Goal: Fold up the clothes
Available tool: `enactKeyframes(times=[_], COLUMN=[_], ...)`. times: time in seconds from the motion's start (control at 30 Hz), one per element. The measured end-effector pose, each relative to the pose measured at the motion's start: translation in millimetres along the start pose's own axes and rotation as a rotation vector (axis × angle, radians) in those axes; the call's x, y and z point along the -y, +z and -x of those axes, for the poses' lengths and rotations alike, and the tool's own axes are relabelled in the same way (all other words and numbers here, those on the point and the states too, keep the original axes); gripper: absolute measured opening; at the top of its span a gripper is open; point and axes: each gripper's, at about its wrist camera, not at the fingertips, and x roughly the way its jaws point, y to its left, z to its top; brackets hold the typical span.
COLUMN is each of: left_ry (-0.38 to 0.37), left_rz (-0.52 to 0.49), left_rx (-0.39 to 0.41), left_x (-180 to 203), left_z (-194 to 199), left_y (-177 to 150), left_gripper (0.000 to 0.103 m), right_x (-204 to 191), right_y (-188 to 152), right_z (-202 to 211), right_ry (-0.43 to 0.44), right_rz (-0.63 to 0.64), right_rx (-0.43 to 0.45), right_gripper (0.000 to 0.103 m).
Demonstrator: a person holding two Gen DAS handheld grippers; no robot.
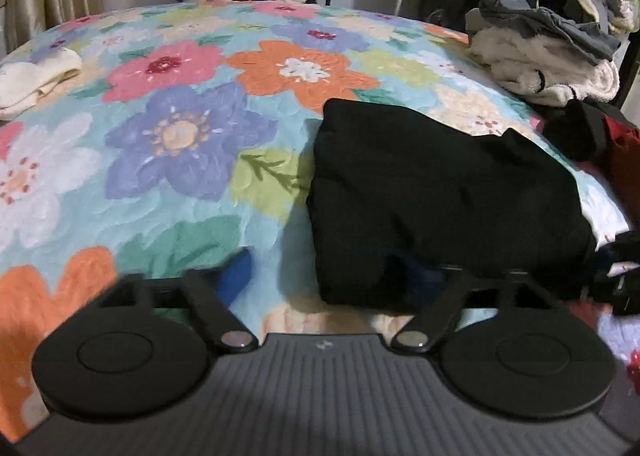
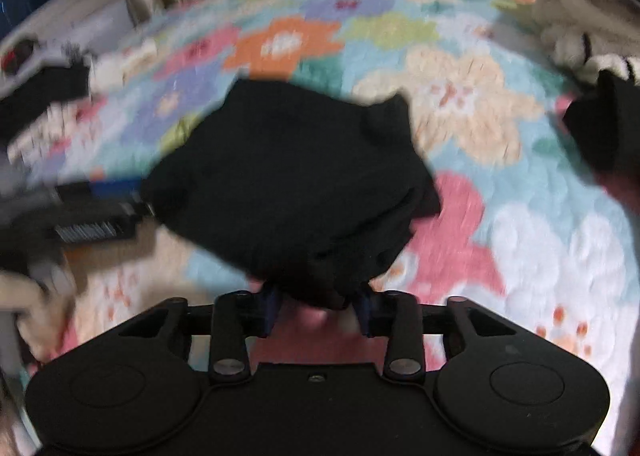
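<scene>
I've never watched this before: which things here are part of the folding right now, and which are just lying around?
In use: folded black garment; right tongs gripping its near edge; left tongs open beside it.

Lying about: cream cloth; grey-and-white fleecy clothes pile; flowered quilt underneath.

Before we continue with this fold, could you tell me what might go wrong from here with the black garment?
1. The right gripper pinches only a bunched edge of the folded black garment; lifting or dragging could undo the fold.
2. The left gripper is open, its right finger against the garment's near edge; closing could catch just one layer.
3. The unsorted clothes pile and a dark item lie near; the garment could snag them.
</scene>
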Motion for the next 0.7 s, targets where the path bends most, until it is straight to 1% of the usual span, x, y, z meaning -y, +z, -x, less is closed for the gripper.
enactKeyframes(times=[0.03,0.07,0.1,0.13,0.17,0.2,0.23,0.27,0.3,0.33,0.37,0.4,0.43,0.47,0.5,0.57,0.67,0.7], left_ry=[-0.023,-0.045,-0.058,-0.064,-0.071,-0.087,-0.103,-0.118,-0.123,-0.122,-0.116,-0.107,-0.108,-0.120,-0.136,-0.165,-0.197,-0.208], left_rz=[0.020,0.049,0.093,0.145,0.197,0.240,0.278,0.314,0.330,0.336,0.335,0.335,0.340,0.351,0.367,0.410,0.440,0.449], left_rx=[-0.001,-0.004,-0.012,-0.021,-0.031,-0.036,-0.040,-0.045,-0.045,-0.042,-0.031,-0.017,-0.010,-0.008,-0.010,-0.036,-0.063,-0.072], left_x=[-2.1,-4.5,-9.7,-16.3,-22.9,-28.7,-32.5,-35.7,-36.8,-36.8,-36.6,-36.9,-38.5,-41.0,-43.8,-49.3,-47.7,-46.8], left_z=[2.3,5.2,5.6,4.8,4.0,3.6,5.5,8.5,12.7,17.5,22.9,28.3,31.8,33.1,32.6,25.1,11.6,7.0], left_y=[2.2,4.4,3.6,1.2,-1.2,-4.1,-4.8,-4.3,-2.3,0.4,2.9,5.5,7.9,9.8,10.9,10.6,9.3,8.8], left_gripper=[0.025,0.020,0.020,0.020,0.023,0.024,0.024,0.025,0.031,0.035,0.047,0.059,0.063,0.069,0.072,0.075,0.080,0.087], right_x=[0.7,1.0,0.1,0.3,1.1,4.4,10.0,19.6,28.8,39.5,50.6,61.3,70.8,77.1,84.2,93.2,91.2,88.9], right_y=[0.7,1.1,-0.2,-2.1,-3.7,-4.5,-4.5,-3.1,-2.0,-1.4,-2.1,-4.8,-9.4,-15.1,-20.8,-32.0,-38.6,-38.4], right_z=[7.3,14.7,21.5,23.7,25.0,23.7,24.6,29.9,36.2,42.5,47.1,49.3,47.9,42.0,36.6,19.8,-8.1,-13.9], right_ry=[-0.005,-0.019,-0.064,-0.124,-0.183,-0.238,-0.255,-0.226,-0.171,-0.095,-0.010,0.073,0.149,0.211,0.269,0.361,0.386,0.386], right_rz=[0.013,0.031,0.061,0.081,0.100,0.106,0.073,-0.008,-0.095,-0.196,-0.305,-0.407,-0.506,-0.592,-0.669,-0.796,-0.889,-0.896], right_rx=[0.032,0.065,0.093,0.097,0.095,0.074,0.070,0.086,0.111,0.138,0.162,0.174,0.176,0.171,0.162,0.124,0.040,0.033], right_gripper=[0.015,0.012,0.003,0.000,0.000,0.000,0.000,0.002,0.010,0.013,0.032,0.058,0.067,0.069,0.069,0.069,0.069,0.069])
